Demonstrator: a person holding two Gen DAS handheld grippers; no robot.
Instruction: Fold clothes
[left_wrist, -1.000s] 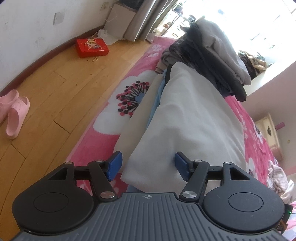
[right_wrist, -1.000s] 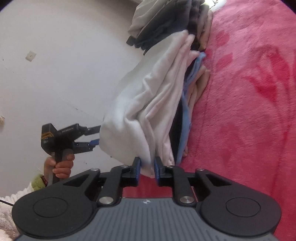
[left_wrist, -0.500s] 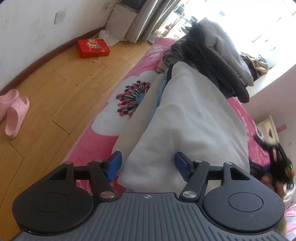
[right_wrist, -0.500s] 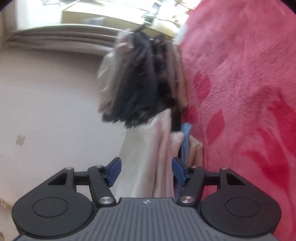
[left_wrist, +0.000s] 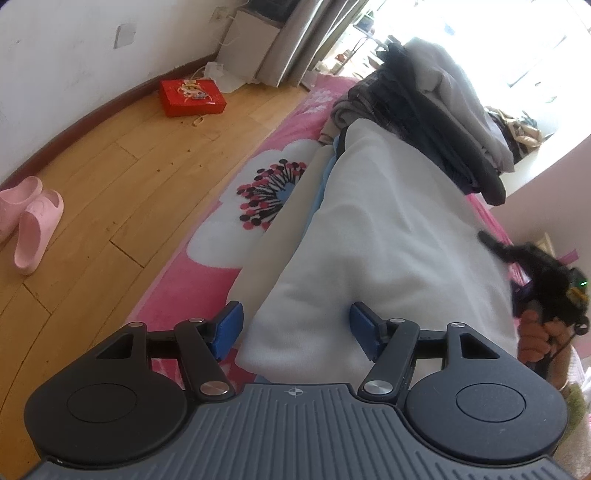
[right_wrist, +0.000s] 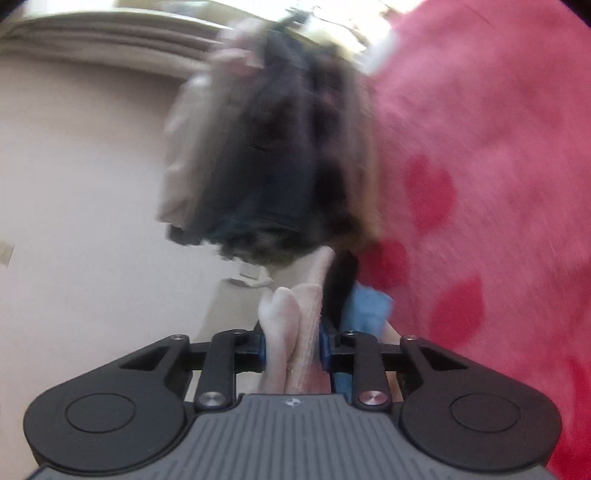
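White garment (left_wrist: 388, 236) spread lengthwise on pink floral bed (left_wrist: 221, 236), beside dark clothes pile (left_wrist: 436, 118). Left gripper (left_wrist: 295, 328) jaws apart, straddling near hem. Right gripper (right_wrist: 291, 343) jaws clamped on bunched white fabric, likely for fold.

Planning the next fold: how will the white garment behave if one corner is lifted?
The white garment will probably flop and drape, since it sags softly over the pile. It looks light and thin. It seems unlikely to slip on the fuzzy pink blanket.
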